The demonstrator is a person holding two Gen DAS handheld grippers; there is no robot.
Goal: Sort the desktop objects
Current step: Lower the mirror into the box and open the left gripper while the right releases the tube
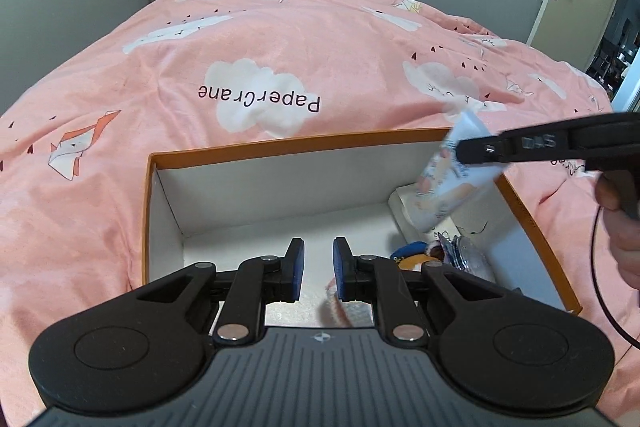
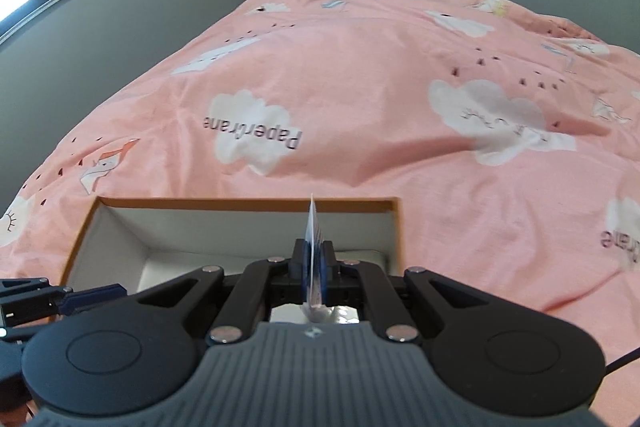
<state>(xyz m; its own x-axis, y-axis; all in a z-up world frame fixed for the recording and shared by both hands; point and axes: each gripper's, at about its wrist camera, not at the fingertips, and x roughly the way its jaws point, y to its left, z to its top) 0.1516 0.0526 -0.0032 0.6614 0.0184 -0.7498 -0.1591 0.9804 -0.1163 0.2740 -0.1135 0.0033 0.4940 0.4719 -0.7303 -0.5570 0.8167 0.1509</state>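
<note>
While the right gripper (image 2: 314, 267) pinched a flat soft packet (image 1: 448, 183) over the orange-rimmed box (image 1: 280, 143), handling stayed easy.
Light, pliable, slippery film (likely crushable): 2 pads clamped mid-body. The left gripper (image 1: 319, 269) held nothing, jaws nearly closed.

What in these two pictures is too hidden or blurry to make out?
- Printing on the packet held by the right tool: motion-blurred in the left wrist view, edge-on in the right.
- Small items in the box corner: partly hidden by the left tool.
- The box's near wall: covered by the tool bodies in both views.
- The person: only part of a hand, cut by the left view's edge.
</note>
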